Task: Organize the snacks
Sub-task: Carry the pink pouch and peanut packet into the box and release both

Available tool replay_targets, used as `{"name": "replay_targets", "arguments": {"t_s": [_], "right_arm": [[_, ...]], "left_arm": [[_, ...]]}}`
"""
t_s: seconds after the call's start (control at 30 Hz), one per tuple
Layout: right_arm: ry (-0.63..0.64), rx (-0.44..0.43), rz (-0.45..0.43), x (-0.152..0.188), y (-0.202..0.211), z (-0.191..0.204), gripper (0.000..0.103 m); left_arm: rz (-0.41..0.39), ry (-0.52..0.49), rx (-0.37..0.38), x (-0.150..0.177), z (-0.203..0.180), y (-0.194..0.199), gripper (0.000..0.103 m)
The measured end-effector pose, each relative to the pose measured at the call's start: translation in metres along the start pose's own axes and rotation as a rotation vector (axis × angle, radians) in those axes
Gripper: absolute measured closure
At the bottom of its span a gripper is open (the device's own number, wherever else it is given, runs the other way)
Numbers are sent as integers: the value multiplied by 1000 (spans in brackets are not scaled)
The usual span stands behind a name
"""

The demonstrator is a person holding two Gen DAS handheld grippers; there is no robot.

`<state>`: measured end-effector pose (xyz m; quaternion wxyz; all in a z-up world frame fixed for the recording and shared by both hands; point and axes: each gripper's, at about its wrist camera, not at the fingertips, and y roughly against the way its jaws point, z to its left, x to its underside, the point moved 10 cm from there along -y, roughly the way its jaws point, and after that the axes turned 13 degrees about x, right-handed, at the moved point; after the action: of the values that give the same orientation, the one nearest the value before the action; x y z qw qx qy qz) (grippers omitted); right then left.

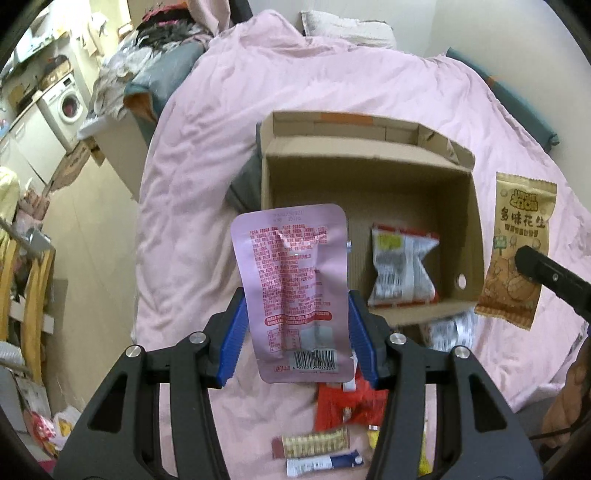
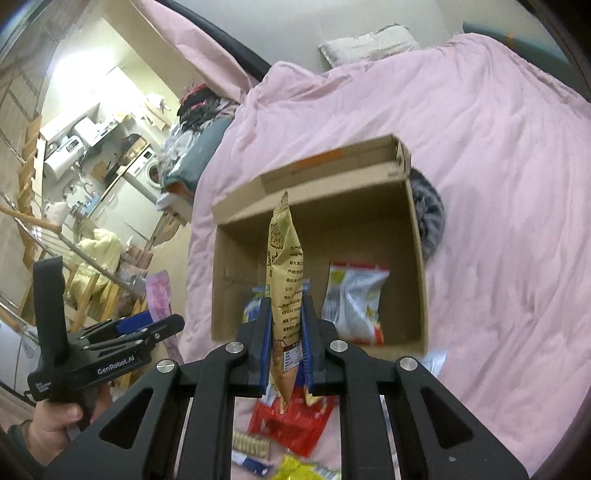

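The left gripper [image 1: 295, 332] clamps a pink pouch [image 1: 291, 280] and the right gripper [image 2: 284, 343] pinches a tan peanut packet [image 2: 284, 273], both above the cardboard box [image 1: 476, 221] on the pink bedspread [image 1: 192, 206].

we see an open box [image 1: 369, 177] on the bed [image 1: 207, 147], a packet [image 1: 400, 269] lying inside it. nearer us than the box, loose snacks [image 1: 349, 406] lie on the bed. a pillow [image 1: 343, 26] sits behind the box.
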<state>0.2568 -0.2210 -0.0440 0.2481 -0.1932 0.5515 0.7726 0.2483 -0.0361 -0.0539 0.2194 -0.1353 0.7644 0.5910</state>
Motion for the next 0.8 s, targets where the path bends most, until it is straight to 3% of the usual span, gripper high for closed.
{"name": "replay_targets", "arguments": {"t_s": [0.2, 0.43, 0.67, 0.8], "right_arm": [[-8, 23, -27, -8, -30, -15, 89], [-9, 68, 33, 0, -70, -36, 89], [4, 57, 30, -4, -77, -28, 89], [9, 61, 48, 2, -83, -25, 89]], "left_arm": [[-35, -21, -2, -28, -7, -20, 55], [-92, -1, 46, -37, -10, -47, 55], [-76, 22, 86, -37, -7, -72, 55], [-69, 35, 57, -36, 2, -82, 55]]}}
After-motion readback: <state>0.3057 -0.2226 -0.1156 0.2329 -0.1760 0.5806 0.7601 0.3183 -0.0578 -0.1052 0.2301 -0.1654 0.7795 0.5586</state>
